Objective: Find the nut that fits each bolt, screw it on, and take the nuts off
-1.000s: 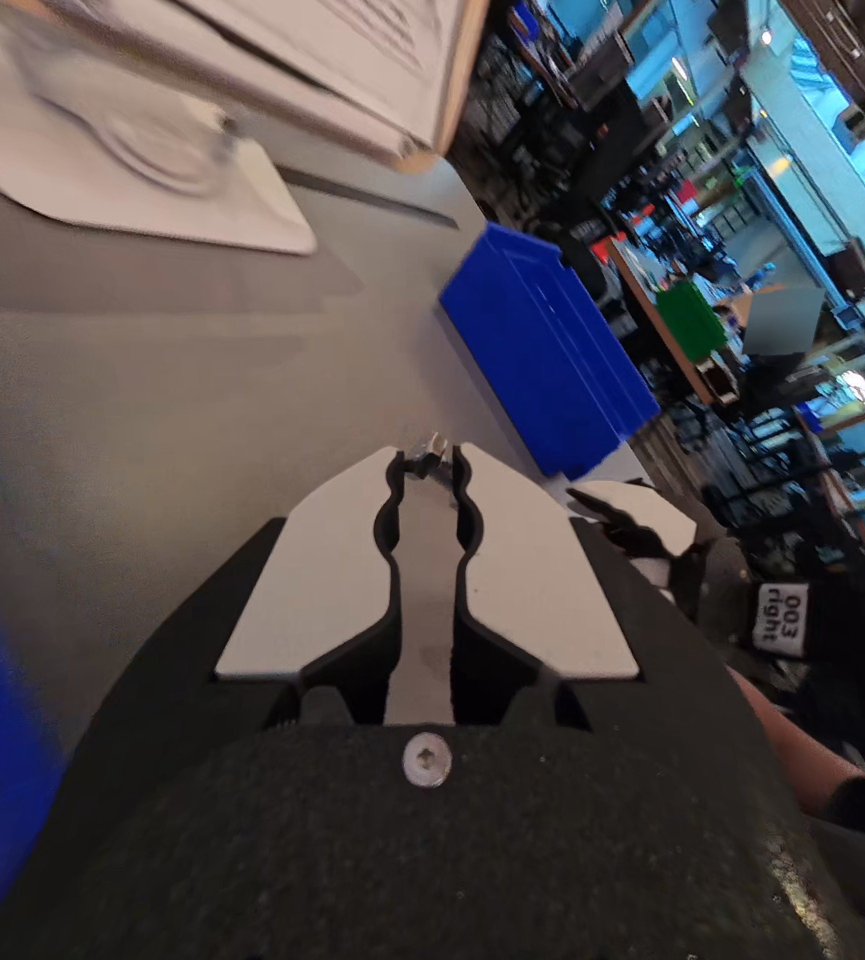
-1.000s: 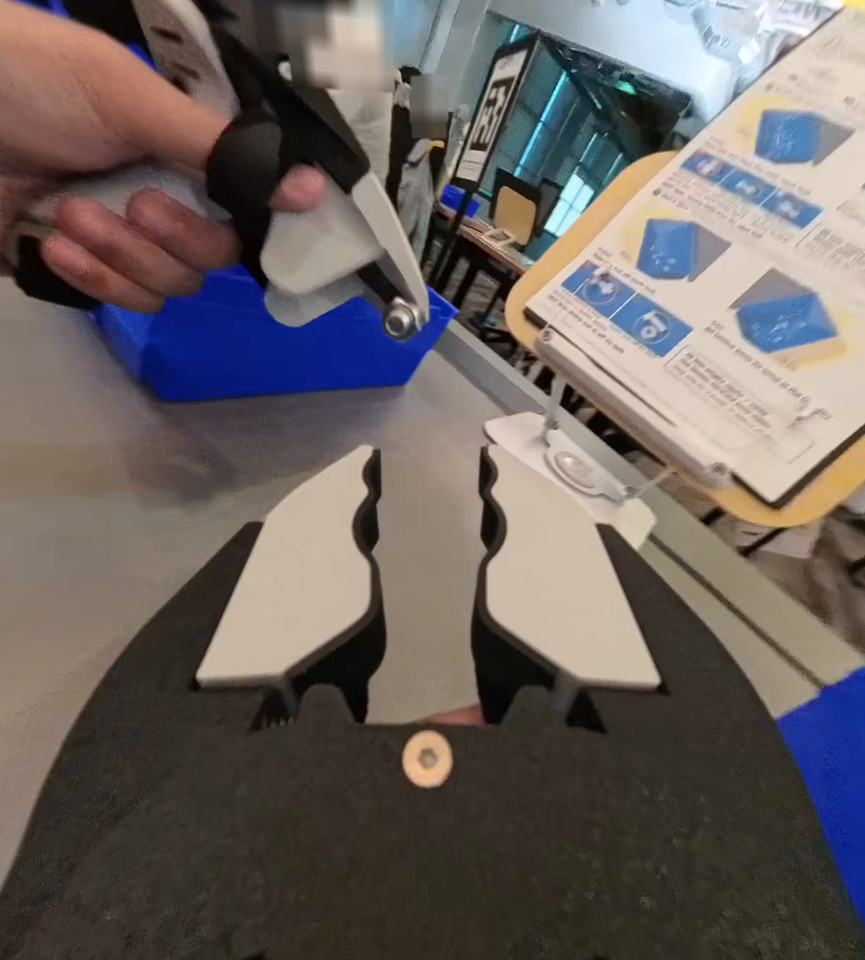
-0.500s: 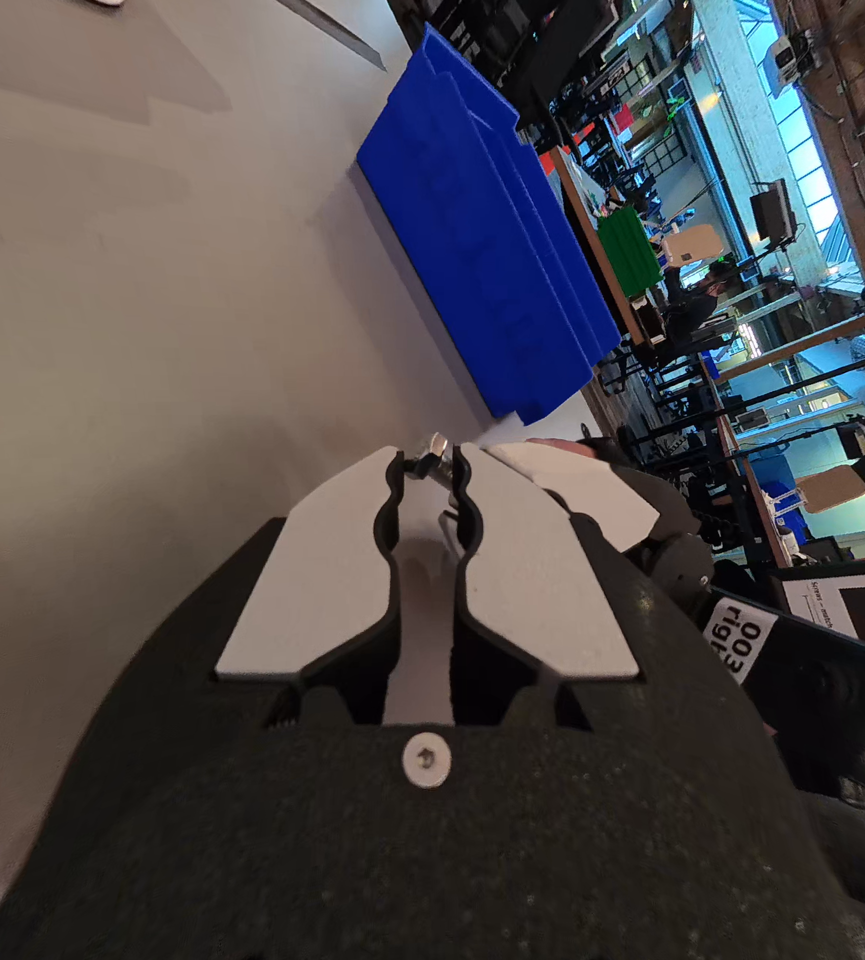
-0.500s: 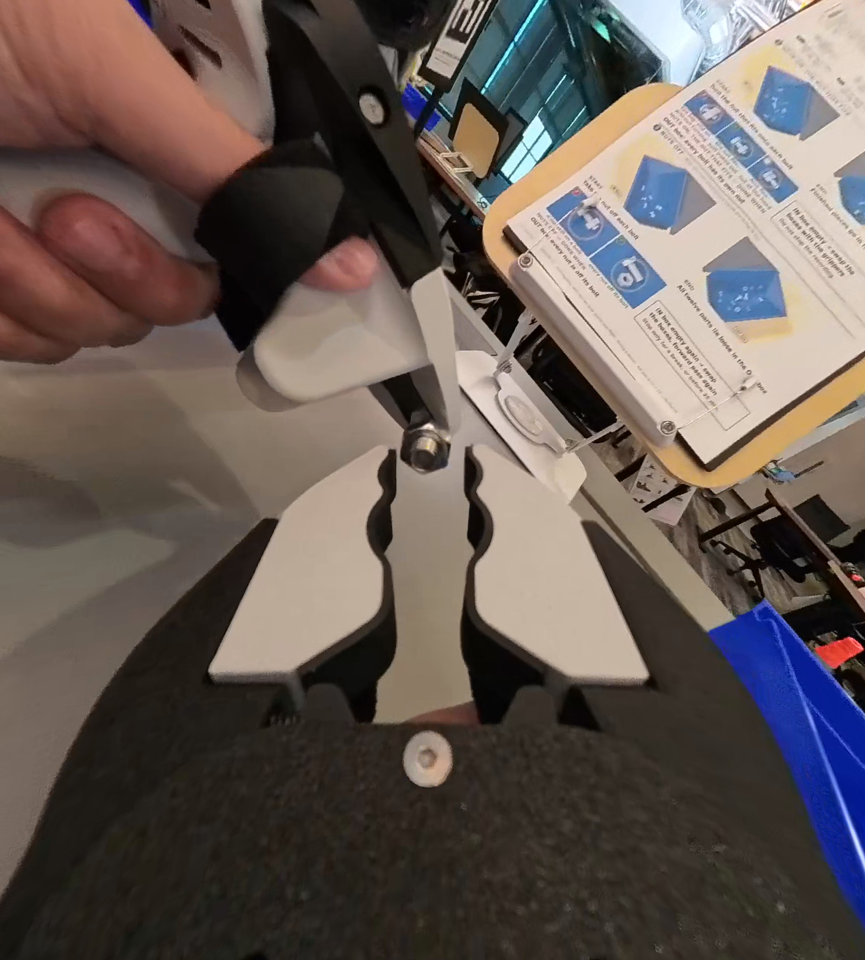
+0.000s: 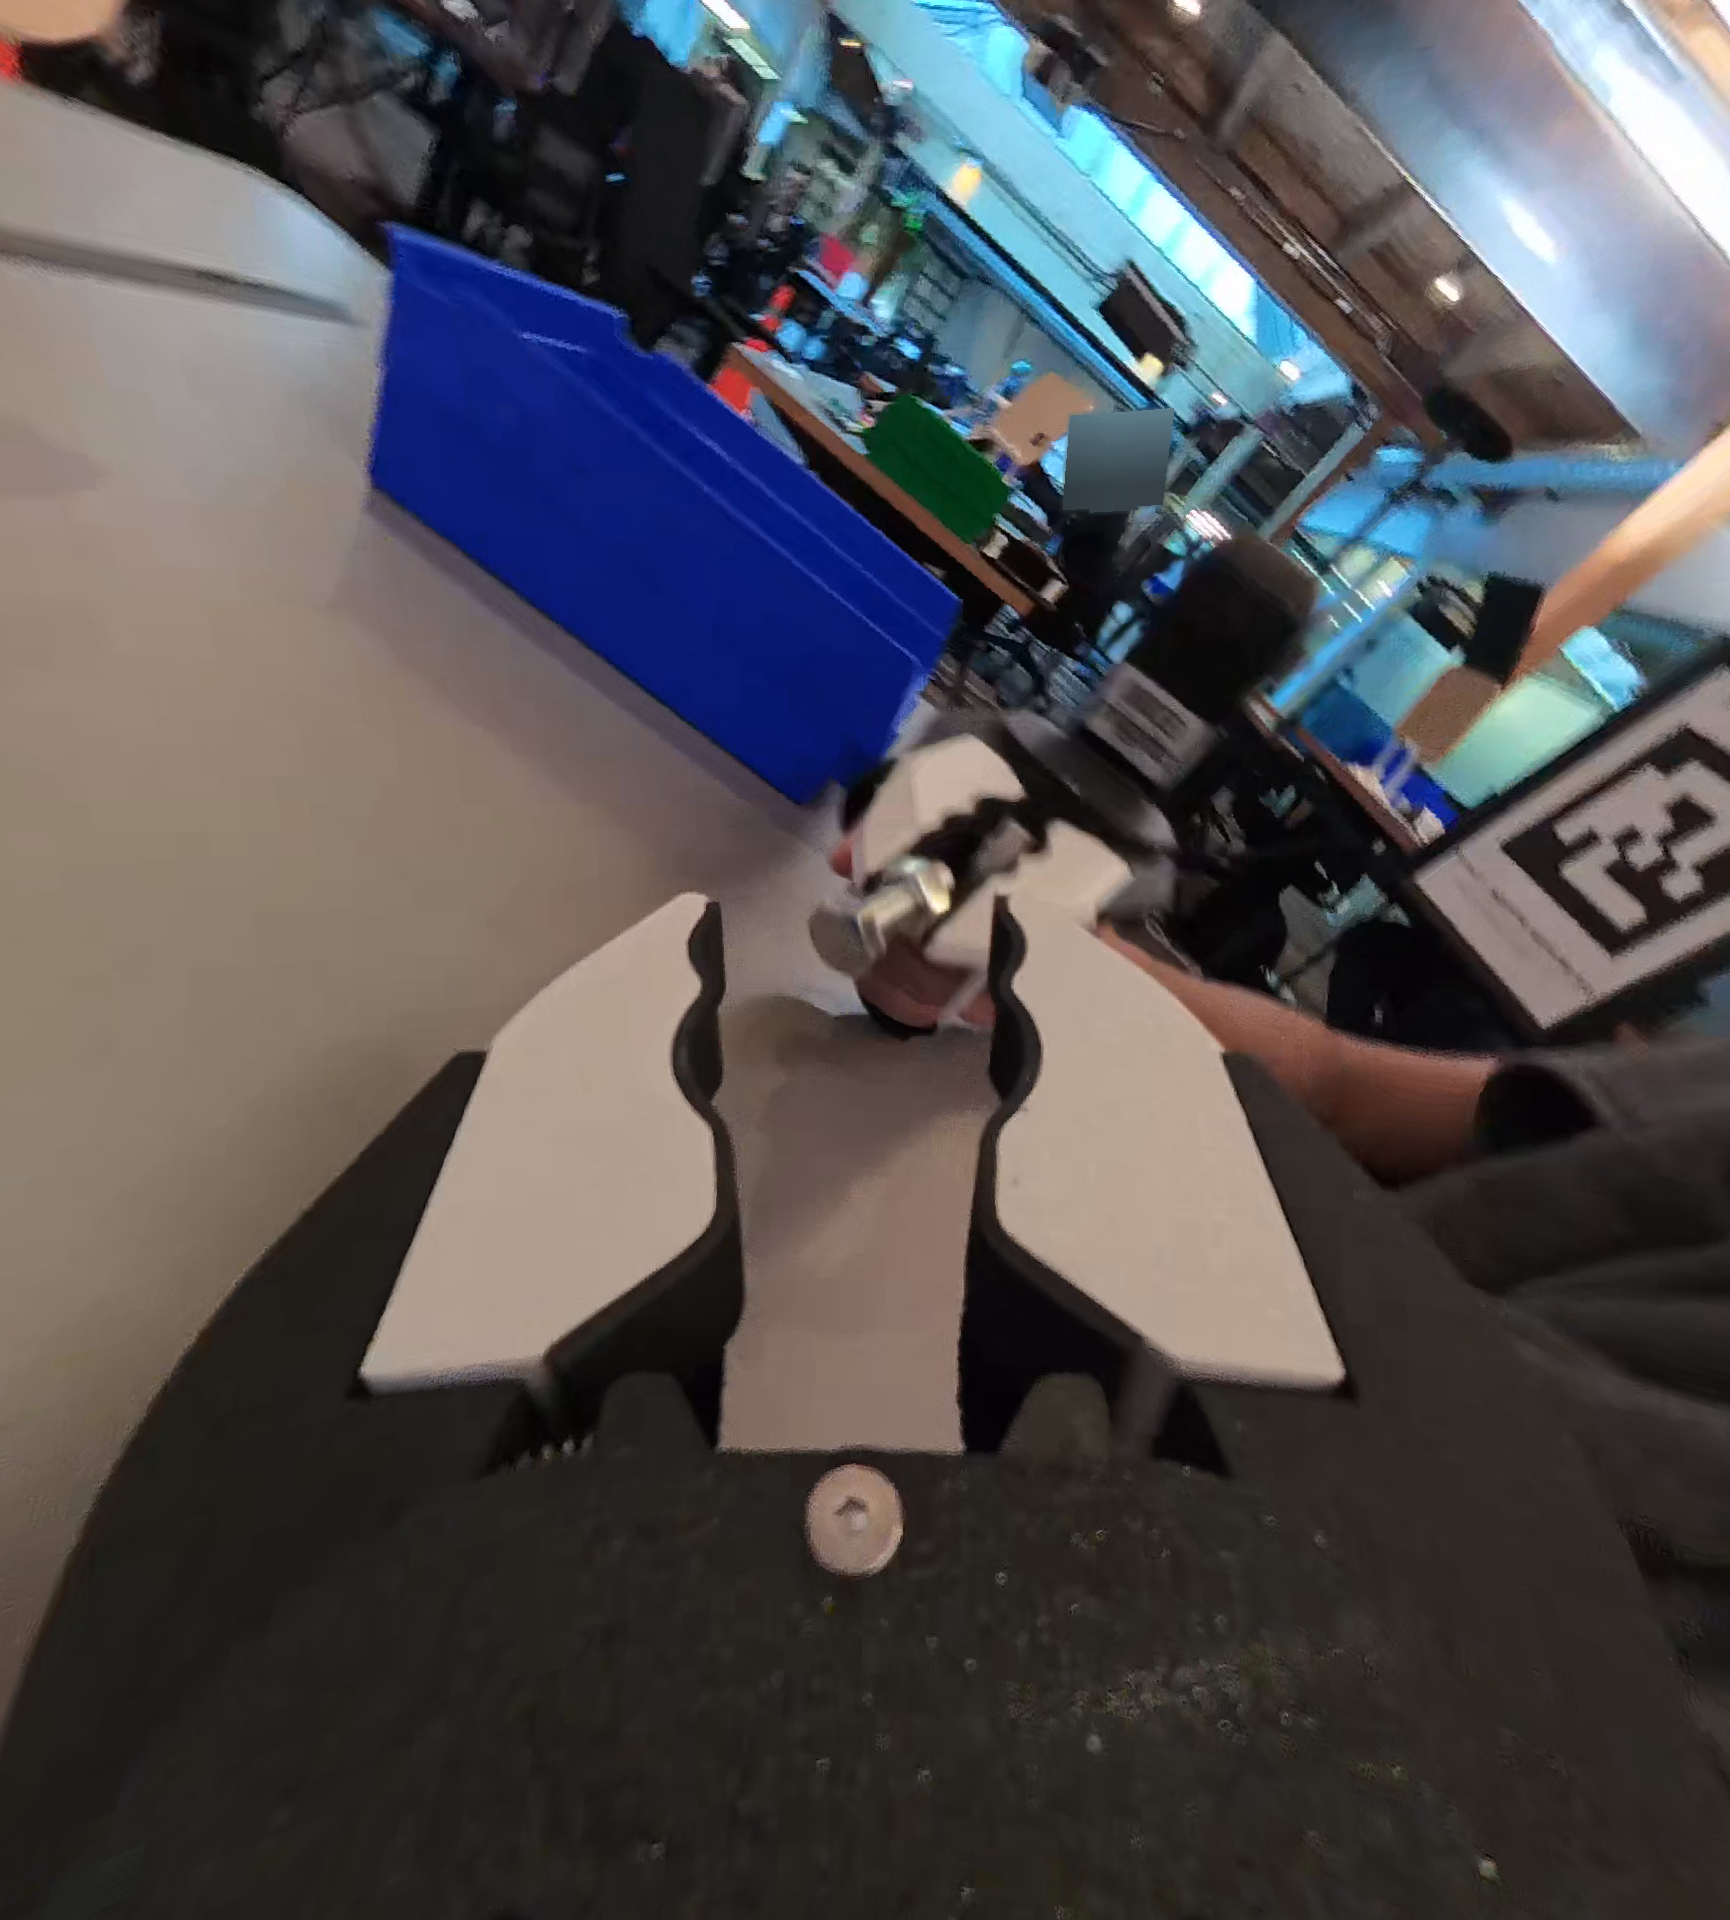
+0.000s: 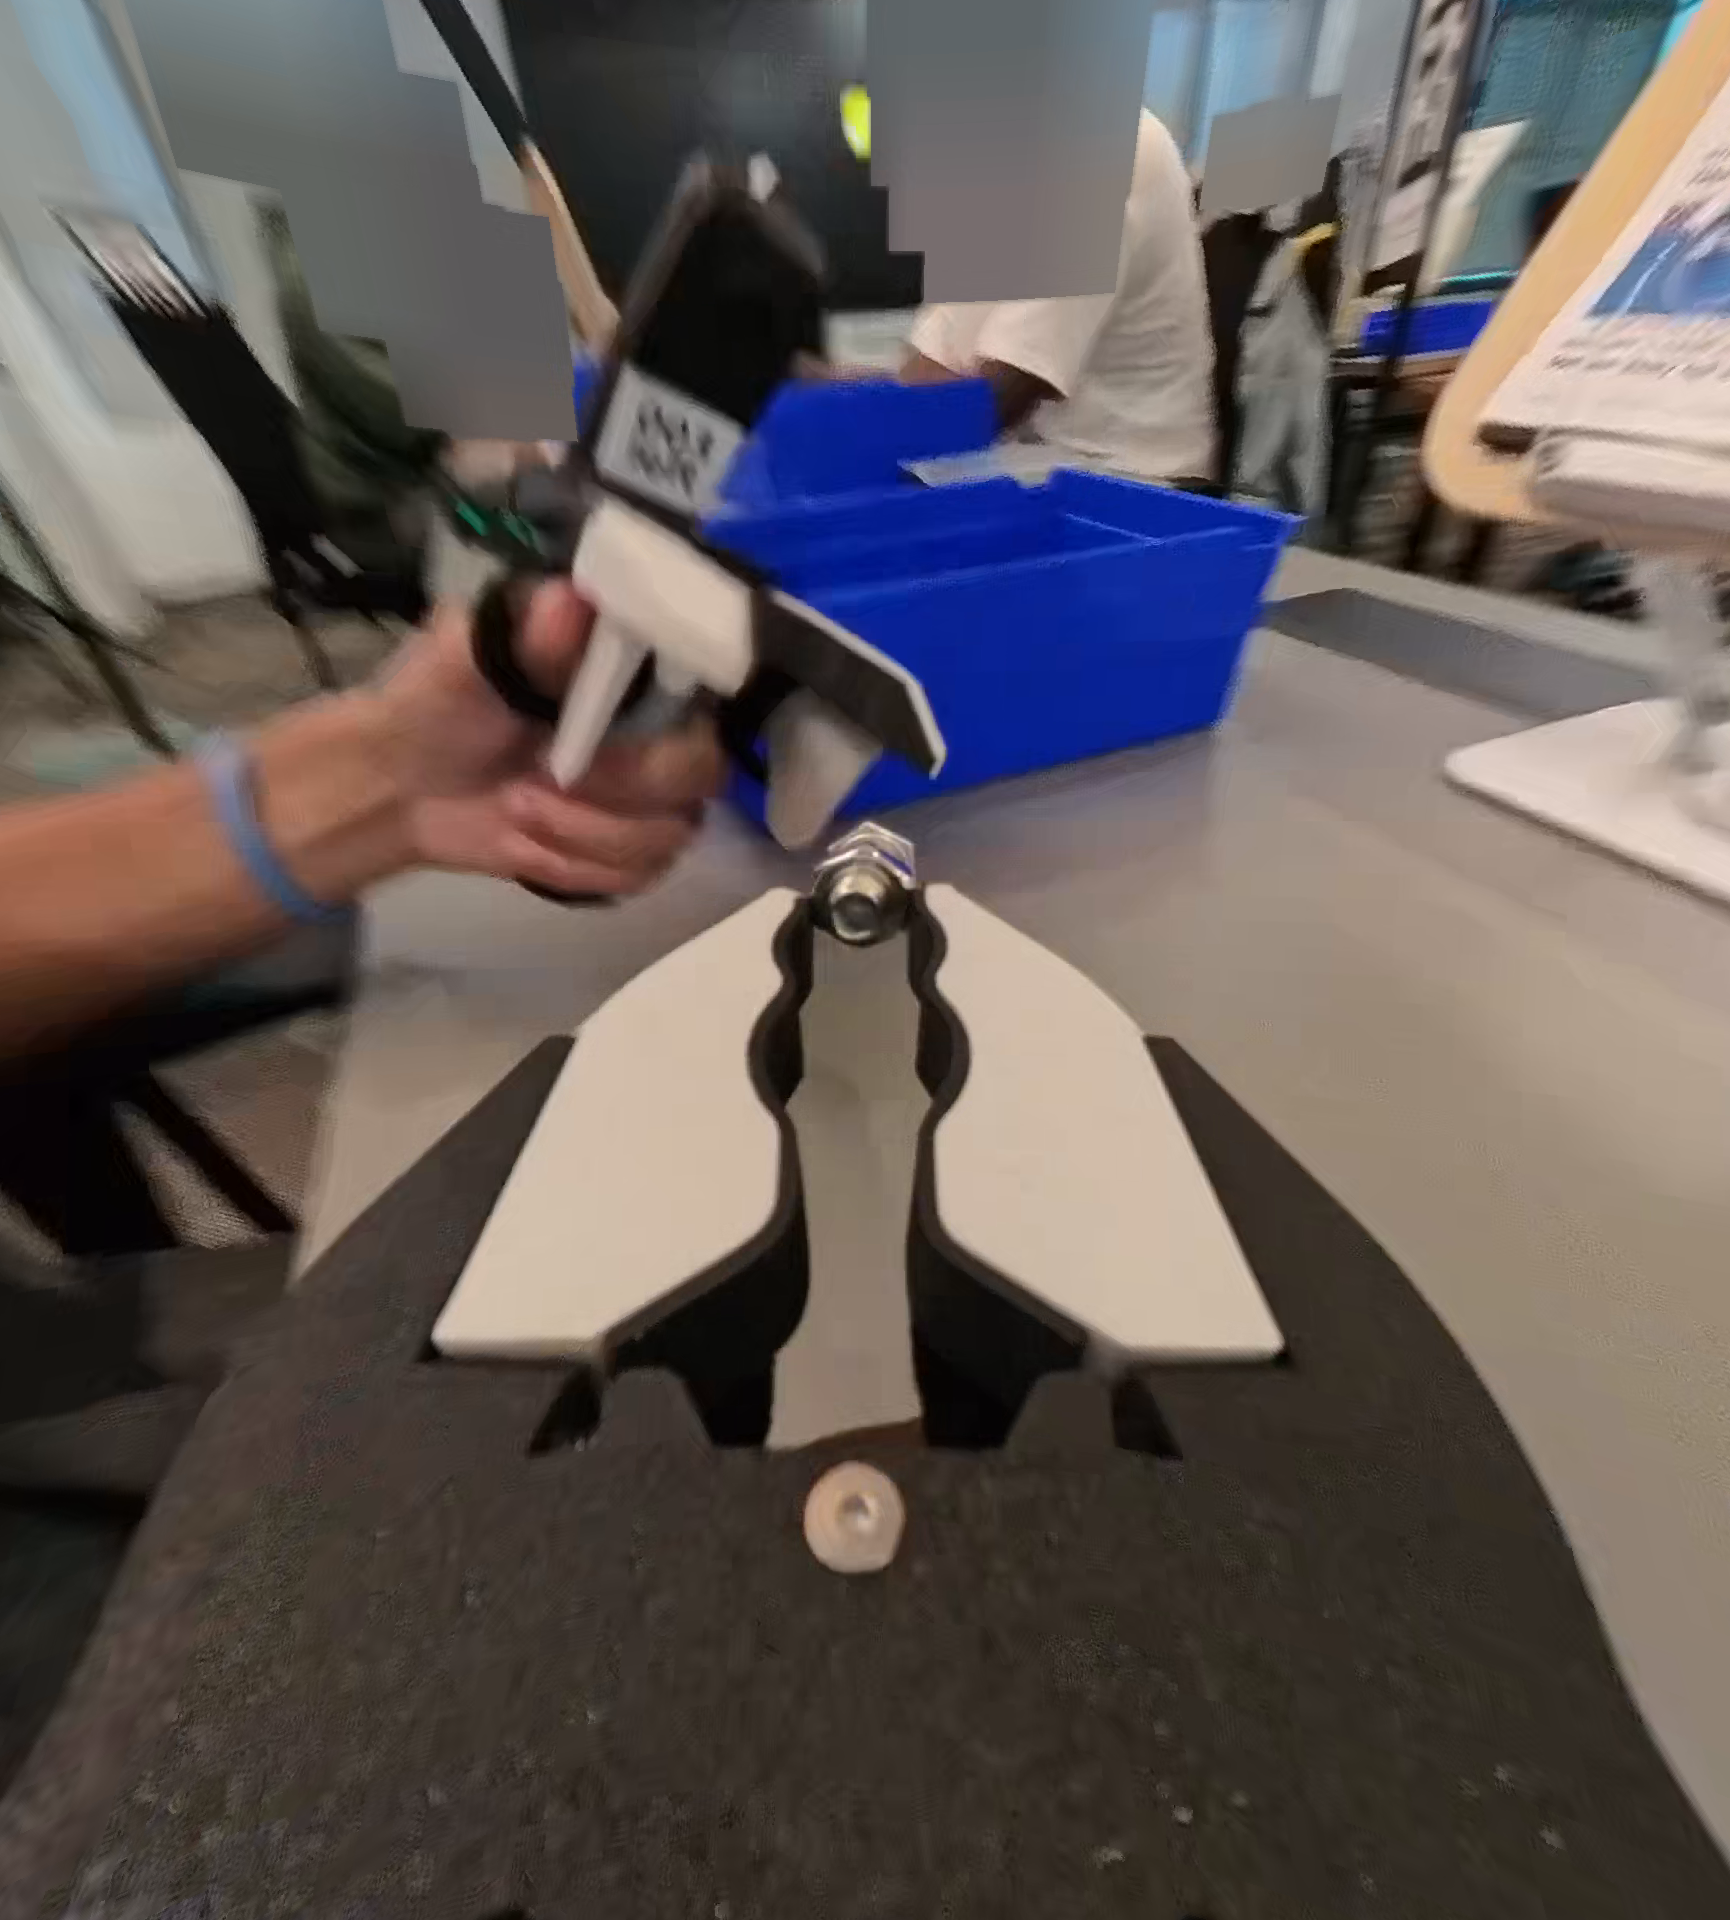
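Got the bolt [image 6: 856,912] pinched right at the tips of the right gripper [image 6: 861,930], held up over the grey table [image 6: 1360,935] with the nut [image 6: 879,844] on it. Can't tell whether bolt or nut takes the squeeze. Got the left gripper [image 5: 850,923] with jaws wide apart and nothing in them, just beside the bolt, blue bin [image 5: 632,520] well behind. Looks like a spin-the-nut step, going by the task. So: line up square with the bolt's axis before closing, grab across the flats and not the corners, hold the right side firm and dead steady, and turn in short wrist bites, regripping each time. Watch that shallow tip grip, easy to lever the whole thing out and drop it.
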Tool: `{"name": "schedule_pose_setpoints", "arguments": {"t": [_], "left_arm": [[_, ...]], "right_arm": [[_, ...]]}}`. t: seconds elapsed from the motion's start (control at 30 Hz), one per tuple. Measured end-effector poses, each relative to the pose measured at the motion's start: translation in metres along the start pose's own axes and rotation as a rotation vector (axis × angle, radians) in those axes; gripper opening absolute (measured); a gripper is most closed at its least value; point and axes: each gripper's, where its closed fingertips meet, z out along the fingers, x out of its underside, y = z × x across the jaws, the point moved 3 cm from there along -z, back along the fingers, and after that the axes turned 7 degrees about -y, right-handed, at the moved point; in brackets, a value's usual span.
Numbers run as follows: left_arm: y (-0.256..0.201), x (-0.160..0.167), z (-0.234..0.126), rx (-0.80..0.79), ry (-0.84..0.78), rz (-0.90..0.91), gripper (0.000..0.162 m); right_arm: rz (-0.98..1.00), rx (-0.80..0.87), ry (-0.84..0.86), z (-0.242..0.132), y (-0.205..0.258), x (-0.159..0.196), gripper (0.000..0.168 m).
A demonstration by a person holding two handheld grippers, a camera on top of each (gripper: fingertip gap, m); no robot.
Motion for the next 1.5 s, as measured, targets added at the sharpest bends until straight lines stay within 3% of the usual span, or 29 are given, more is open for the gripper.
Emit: {"name": "schedule_pose_setpoints", "arguments": {"t": [0.13,0.3,0.4,0.43,0.73,0.97,1.1,1.13,1.17,1.3,1.4,1.5], "left_arm": [[-0.006,0.014,0.002,0.096,0.018,0.116,0.049],[-0.018,0.025,0.016,0.173,0.031,0.200,0.046],[-0.024,0.023,0.018,0.182,0.000,0.242,0.027],[-0.023,0.023,0.018,0.176,-0.003,0.244,0.019],[-0.022,0.026,0.015,0.256,0.044,0.049,0.018],[-0.026,0.026,0.014,0.250,0.029,0.099,0.030],[-0.025,0.024,0.014,0.258,0.018,0.081,0.029],[-0.025,0.025,0.014,0.268,0.029,0.082,0.018],[-0.025,0.026,0.013,0.268,0.046,0.077,0.018],[-0.024,0.026,0.011,0.249,0.063,0.089,0.018],[-0.024,0.028,0.011,0.247,0.084,0.106,0.018],[-0.025,0.026,0.010,0.254,0.069,0.106,0.018]], "right_arm": [[0.400,-0.285,-0.093,-0.007,0.010,-0.011,0.018],[0.586,-0.349,-0.126,0.001,0.015,-0.010,0.017],[0.642,-0.359,-0.109,0.004,0.016,-0.004,0.017],[0.648,-0.352,-0.106,0.004,0.015,-0.002,0.017],[0.422,-0.308,-0.095,0.005,0.020,0.001,0.018],[0.553,-0.333,-0.163,0.000,0.013,-0.009,0.017],[0.510,-0.332,-0.130,0.003,0.019,-0.005,0.017],[0.498,-0.330,-0.123,0.004,0.020,-0.003,0.017],[0.484,-0.328,-0.120,0.004,0.021,-0.003,0.017],[0.321,-0.280,-0.052,0.005,0.022,0.004,0.018],[0.328,-0.296,-0.028,0.003,0.025,0.005,0.033],[0.414,-0.323,0.001,0.004,0.024,0.008,0.035]]}}
